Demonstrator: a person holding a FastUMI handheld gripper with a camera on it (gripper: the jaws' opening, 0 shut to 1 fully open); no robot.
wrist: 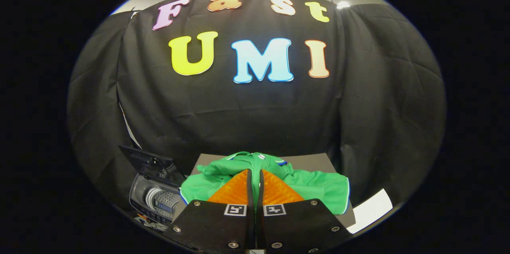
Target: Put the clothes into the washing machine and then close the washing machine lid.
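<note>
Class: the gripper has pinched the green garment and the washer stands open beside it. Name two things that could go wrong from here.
1. The gripper is nearly shut on a thin fold of the green garment; the fold may slip out when lifted.
2. Much of the cloth spreads wide beyond the fingers, so it could drape over the rim of the washing machine or catch on its raised lid.

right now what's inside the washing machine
The washing machine has its lid up; a ribbed grey drum shows inside, its bottom hidden. The green garment is outside, pinched by the hand-held gripper.
</note>
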